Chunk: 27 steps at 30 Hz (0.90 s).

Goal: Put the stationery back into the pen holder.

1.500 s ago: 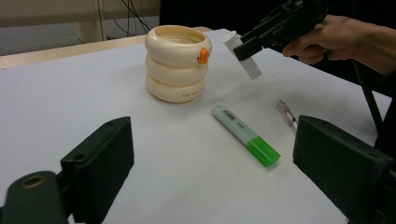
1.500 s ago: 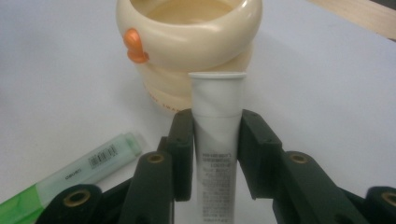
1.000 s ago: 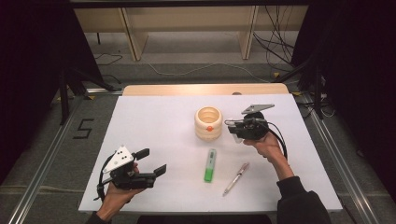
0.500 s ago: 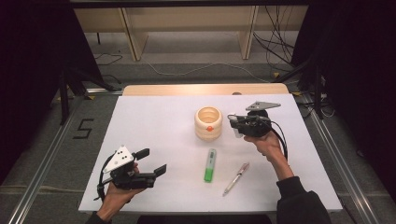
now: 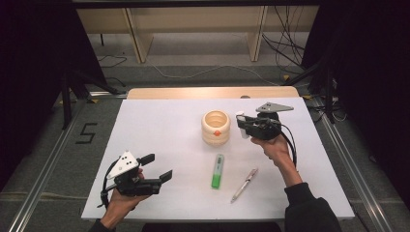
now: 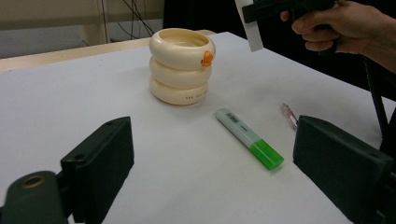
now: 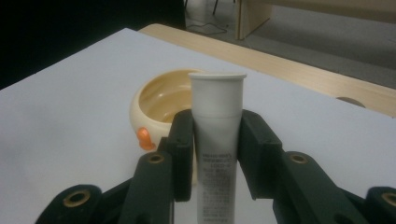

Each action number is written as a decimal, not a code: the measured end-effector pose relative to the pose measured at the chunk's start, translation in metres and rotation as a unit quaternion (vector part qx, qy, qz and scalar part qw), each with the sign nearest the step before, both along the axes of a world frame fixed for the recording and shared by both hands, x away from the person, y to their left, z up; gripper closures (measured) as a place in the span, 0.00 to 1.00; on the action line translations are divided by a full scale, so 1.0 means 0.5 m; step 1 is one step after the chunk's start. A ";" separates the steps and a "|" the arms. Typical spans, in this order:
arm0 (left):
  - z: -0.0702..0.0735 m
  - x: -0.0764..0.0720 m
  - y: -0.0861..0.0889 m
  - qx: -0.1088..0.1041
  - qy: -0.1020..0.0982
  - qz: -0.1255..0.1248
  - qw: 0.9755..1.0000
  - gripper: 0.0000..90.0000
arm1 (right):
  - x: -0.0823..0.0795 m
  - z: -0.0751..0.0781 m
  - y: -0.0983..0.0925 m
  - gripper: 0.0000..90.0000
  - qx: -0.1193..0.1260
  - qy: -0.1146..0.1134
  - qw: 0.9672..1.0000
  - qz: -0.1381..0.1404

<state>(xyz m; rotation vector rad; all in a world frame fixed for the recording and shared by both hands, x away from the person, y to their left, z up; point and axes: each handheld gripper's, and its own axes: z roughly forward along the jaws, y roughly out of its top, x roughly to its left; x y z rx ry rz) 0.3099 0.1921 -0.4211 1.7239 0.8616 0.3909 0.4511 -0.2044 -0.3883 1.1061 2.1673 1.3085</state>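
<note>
Right tongs (image 7: pixel 215 154): clamped on a white tube (image 7: pixel 217 126), one black jaw pressed to each side. Tube: plain white plastic, cylindrical, upright in the grip, with a flared rim at the top and fine grey print down the body, too small to read. Its lower end is cut off at the bottom edge of the right gripper view. Held above the bench (image 5: pixel 159 125), just right of the cream holder (image 5: pixel 215 127).

Left tongs (image 5: pixel 157 166): jaws wide apart, nothing between them, held at the near left of the bench, well apart from everything else.

Cream holder: three stacked rings, open top, small orange knob on its side; inside partly hidden by the tube in the right gripper view.

Green highlighter (image 5: pixel 217 170): lies flat, near the holder.

Pen (image 5: pixel 244 184): lies just right of the highlighter; in the left gripper view mostly hidden behind a jaw.
</note>
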 end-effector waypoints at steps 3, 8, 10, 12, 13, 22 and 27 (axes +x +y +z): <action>0.000 0.000 0.000 0.000 0.000 0.000 1.000 0.13 | -0.001 0.003 0.003 0.76 0.003 -0.004 1.000 0.001; 0.000 0.000 0.001 0.000 0.000 0.001 1.000 0.13 | -0.001 0.008 0.009 0.76 0.009 -0.012 1.000 0.002; 0.000 0.001 0.001 0.001 -0.001 0.001 1.000 0.13 | -0.002 0.010 0.012 0.76 0.009 -0.013 1.000 0.001; 0.000 0.001 0.001 0.001 -0.001 0.002 1.000 0.13 | -0.002 0.011 0.016 0.76 0.012 -0.015 1.000 0.003; 0.000 0.000 0.001 -0.001 -0.001 0.003 1.000 0.13 | -0.002 0.012 0.017 0.76 0.011 -0.015 1.000 0.003; 0.000 0.000 0.002 -0.003 -0.001 0.005 1.000 0.13 | 0.003 0.024 0.035 0.76 0.026 -0.021 0.999 0.008; 0.000 0.000 0.002 -0.003 -0.002 0.005 1.000 0.13 | 0.010 0.027 0.048 0.76 0.024 -0.022 0.999 0.008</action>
